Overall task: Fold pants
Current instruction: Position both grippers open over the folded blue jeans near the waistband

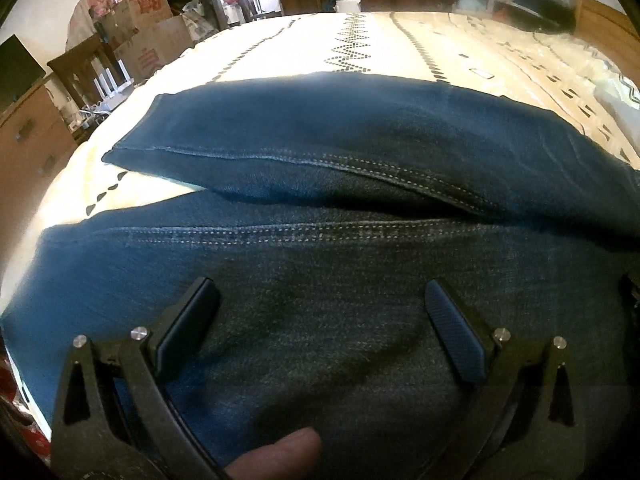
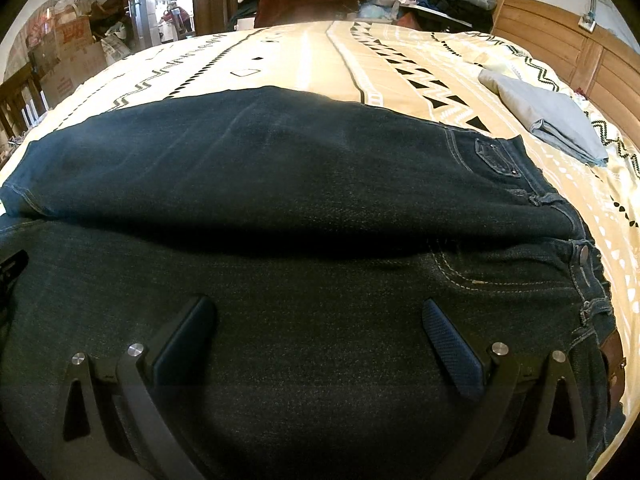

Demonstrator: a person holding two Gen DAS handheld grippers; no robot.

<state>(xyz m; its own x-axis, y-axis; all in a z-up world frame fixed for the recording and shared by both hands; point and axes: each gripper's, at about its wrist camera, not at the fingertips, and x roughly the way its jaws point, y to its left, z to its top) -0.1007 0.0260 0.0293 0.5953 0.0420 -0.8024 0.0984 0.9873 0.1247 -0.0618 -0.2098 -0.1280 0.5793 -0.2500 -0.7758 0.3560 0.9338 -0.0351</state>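
Bed: cream bedspread with black geometric pattern (image 2: pixel 320 56)
Pants: dark blue denim jeans (image 2: pixel 280 168) spread across it — legs side by side
Left gripper (image 1: pixel 322 304): fingers spread, above denim
Right gripper (image 2: pixel 320 320): fingers spread, above denim

Dark blue jeans (image 1: pixel 320 264) lie across a cream patterned bedspread (image 1: pixel 320 48), the two legs side by side with their stitched seams nearly meeting. The left gripper (image 1: pixel 320 312) hovers low over the nearer leg, its fingers (image 1: pixel 456 336) spread wide apart. Cardboard boxes (image 1: pixel 148 28) stand beyond the bed's left edge.
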